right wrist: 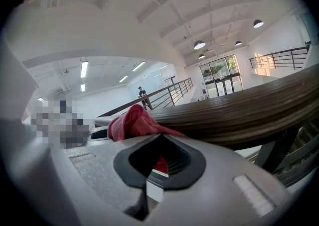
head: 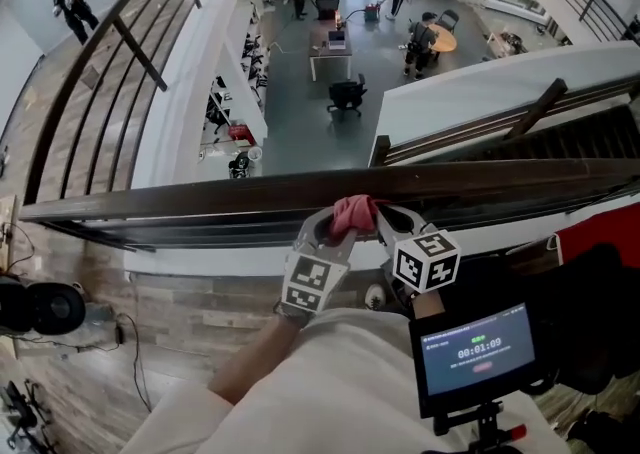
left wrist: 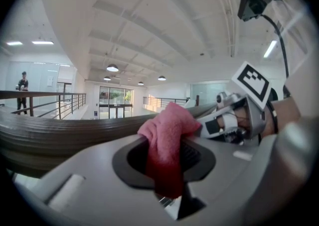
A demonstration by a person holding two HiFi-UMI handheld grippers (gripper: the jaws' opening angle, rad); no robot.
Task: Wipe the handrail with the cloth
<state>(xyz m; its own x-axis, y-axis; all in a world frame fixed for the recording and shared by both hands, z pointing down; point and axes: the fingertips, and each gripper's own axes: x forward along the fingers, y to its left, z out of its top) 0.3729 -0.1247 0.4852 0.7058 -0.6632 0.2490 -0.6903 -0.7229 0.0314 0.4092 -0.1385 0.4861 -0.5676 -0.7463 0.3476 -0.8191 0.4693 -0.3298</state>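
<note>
Dark wooden handrail (head: 200,198) crosses ahead; crumpled pink cloth (head: 352,213) sits against its near edge, pinched by left tool (head: 328,232) and right tool (head: 388,226), both clamped on it. We judge wiping is starting; next: press, sweep sideways.

The left gripper (left wrist: 167,159) has its jaws clamped on a pink cloth (left wrist: 169,130), which bunches up above the claw and hangs down through its dark opening. Just beyond the jaws, a dark wooden handrail (left wrist: 60,135) runs off to the claw's left. To the claw's right, the right gripper (left wrist: 227,123), with its black-and-white marker cube (left wrist: 253,83), sits against the cloth's right side. Far off to the left, a person (left wrist: 22,90) stands behind a railing, under a white ceiling with round lamps (left wrist: 112,67)
</note>
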